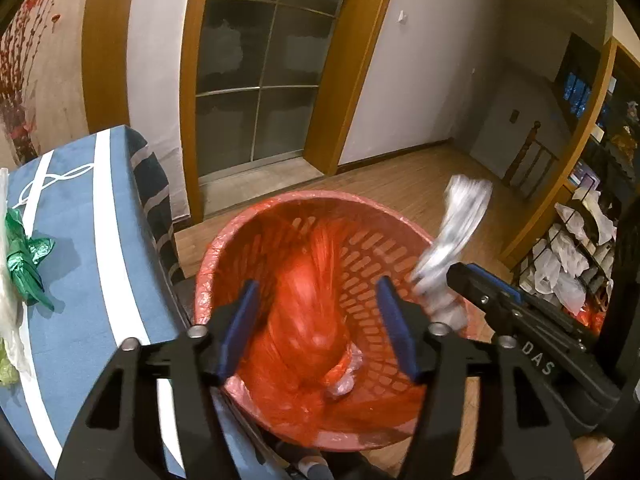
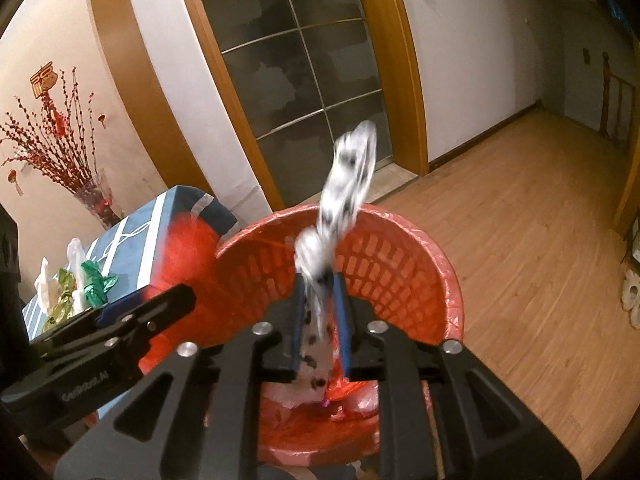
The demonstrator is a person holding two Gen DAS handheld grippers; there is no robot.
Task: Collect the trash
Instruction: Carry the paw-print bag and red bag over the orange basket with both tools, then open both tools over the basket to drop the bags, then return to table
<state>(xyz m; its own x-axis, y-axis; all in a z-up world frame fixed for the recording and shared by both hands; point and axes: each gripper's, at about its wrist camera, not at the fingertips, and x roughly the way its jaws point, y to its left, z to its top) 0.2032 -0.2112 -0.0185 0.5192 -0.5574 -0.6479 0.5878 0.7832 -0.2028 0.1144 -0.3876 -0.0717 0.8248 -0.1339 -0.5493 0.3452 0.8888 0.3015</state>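
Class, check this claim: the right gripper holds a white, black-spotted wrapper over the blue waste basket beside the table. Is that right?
Not quite: the basket is red, lined with a red bag, as the right wrist view shows. The rest stands: the right gripper has the white, black-spotted wrapper between its fingers over it, beside the table.

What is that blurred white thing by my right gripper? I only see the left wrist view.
Observer: A crumpled white plastic bag with black spots, between the right gripper's blue pads; whether they pinch it, I cannot tell.
Operator: Is it over the bin?
Observer: Yes, its lower end hangs inside the red slotted plastic basket.
Operator: Anything behind the table?
Observer: A glass vase of red twigs stands beside the blue striped table.
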